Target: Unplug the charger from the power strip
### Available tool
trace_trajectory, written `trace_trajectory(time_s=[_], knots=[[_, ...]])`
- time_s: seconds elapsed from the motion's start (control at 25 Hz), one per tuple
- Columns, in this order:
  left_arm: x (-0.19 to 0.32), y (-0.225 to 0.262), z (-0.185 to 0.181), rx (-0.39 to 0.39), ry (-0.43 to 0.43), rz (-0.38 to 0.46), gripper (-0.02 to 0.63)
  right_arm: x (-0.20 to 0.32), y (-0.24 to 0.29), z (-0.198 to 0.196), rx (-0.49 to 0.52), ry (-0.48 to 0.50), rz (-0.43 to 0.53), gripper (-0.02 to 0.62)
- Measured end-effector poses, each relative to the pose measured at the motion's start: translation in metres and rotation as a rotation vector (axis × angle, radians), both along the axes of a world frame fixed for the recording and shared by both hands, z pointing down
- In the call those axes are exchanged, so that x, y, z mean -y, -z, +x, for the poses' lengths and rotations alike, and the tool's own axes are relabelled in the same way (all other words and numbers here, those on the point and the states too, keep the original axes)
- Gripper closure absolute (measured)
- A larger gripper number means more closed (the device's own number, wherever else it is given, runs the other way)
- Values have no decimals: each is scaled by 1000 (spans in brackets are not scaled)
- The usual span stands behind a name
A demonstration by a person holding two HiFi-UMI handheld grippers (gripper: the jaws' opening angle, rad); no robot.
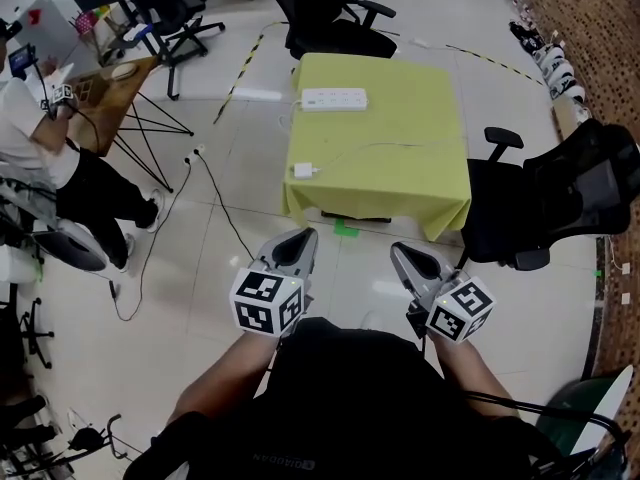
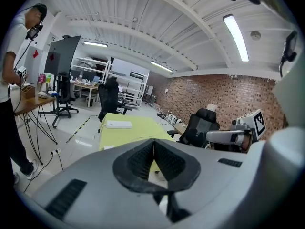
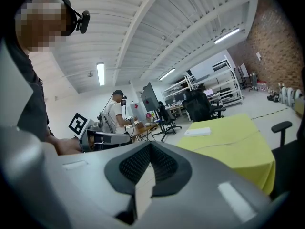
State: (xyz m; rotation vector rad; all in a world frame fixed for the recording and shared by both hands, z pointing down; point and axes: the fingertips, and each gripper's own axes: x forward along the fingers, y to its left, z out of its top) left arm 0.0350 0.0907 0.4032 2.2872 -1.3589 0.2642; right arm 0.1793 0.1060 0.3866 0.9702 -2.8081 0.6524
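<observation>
A white power strip (image 1: 333,99) lies at the far edge of the table with the yellow-green cloth (image 1: 400,183). A white charger block (image 1: 302,171) lies near the table's front left corner, apart from the strip, and a thin cable (image 1: 385,148) trails from it across the cloth. My left gripper (image 1: 303,240) and right gripper (image 1: 398,253) hang side by side short of the table's front edge, both shut and holding nothing. The strip (image 2: 118,124) shows above the shut left gripper (image 2: 154,143) in the left gripper view. In the right gripper view the strip (image 3: 198,132) lies right of the shut right gripper (image 3: 150,146).
Black office chairs stand right of the table (image 1: 545,203) and behind it (image 1: 330,18). A person (image 1: 45,138) stands at the left by a wooden desk (image 1: 105,93). A black cable (image 1: 220,208) runs over the tiled floor from a floor socket (image 1: 195,154).
</observation>
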Motion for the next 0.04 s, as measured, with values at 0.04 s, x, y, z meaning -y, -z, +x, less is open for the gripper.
trace_trajectory(time_s=[0.04], knots=[[1, 1, 1, 0, -3, 2, 598, 0, 0, -1, 0, 2, -1, 594]])
